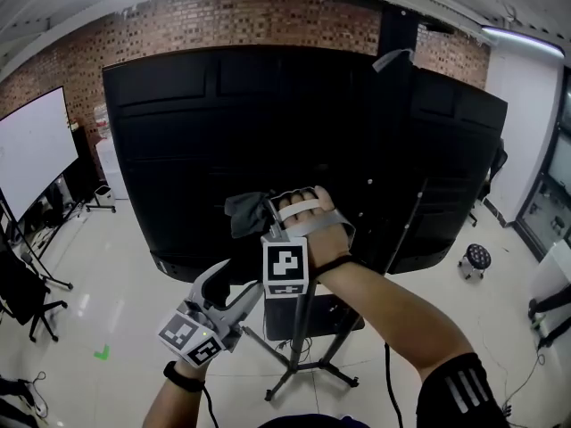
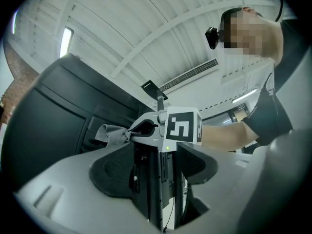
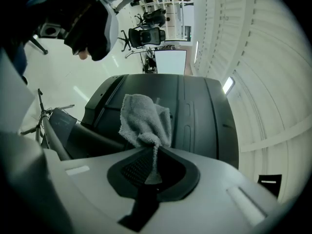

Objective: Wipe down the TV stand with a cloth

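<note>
1. Right hand-held gripper is clamped tight on the gray cloth, which is up against the TV's black back.
2. Left hand-held gripper is lower down by the stand pole, jaws wide apart, holding nothing.

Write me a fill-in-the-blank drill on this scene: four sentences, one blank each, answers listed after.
1. The right tool is shut on a grey ____.
2. The left tool grips nothing and is ____.
3. The big panel in front of the person is coloured ____.
4. The wall above that panel is built of ____.
Missing words: cloth; open; black; brick.
</note>
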Action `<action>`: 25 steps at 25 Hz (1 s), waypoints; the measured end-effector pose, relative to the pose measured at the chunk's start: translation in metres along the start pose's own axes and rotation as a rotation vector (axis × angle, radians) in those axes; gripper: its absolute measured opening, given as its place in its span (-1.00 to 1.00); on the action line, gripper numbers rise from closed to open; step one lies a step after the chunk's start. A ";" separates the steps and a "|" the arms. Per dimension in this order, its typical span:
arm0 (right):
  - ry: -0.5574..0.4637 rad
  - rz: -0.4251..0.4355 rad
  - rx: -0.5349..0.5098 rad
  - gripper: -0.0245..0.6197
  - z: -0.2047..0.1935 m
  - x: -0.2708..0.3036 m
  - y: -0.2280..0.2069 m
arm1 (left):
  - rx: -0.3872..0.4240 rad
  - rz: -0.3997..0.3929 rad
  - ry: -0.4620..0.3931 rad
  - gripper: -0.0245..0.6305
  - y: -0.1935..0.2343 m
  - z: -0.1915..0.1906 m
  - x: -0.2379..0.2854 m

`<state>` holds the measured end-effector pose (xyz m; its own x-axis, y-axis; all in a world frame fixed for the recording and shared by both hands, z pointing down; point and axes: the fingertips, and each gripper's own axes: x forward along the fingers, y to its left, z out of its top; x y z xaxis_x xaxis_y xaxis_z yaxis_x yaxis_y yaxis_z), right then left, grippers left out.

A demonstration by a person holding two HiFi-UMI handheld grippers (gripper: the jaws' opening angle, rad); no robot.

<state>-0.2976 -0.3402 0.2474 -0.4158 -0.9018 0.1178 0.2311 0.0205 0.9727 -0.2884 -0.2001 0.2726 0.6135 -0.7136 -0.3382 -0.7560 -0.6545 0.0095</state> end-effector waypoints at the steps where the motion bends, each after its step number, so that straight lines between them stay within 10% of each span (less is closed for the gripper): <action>1: 0.012 0.000 -0.009 -0.84 -0.004 -0.002 0.001 | -0.003 -0.010 0.000 -0.02 -0.002 -0.001 0.003; 9: 0.022 -0.017 -0.003 -0.84 -0.020 -0.017 0.003 | -0.014 -0.060 -0.001 -0.02 -0.013 -0.006 0.024; 18: -0.263 -0.073 0.494 -0.84 -0.041 -0.090 -0.037 | 0.010 -0.069 -0.023 -0.02 -0.025 0.004 0.031; 25: -0.268 -0.142 0.620 -0.84 -0.109 -0.105 -0.051 | 0.031 -0.094 -0.035 -0.02 -0.047 0.008 0.055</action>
<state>-0.1702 -0.2930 0.1633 -0.6263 -0.7779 -0.0518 -0.3542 0.2247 0.9078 -0.2212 -0.2067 0.2458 0.6745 -0.6397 -0.3685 -0.7021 -0.7101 -0.0525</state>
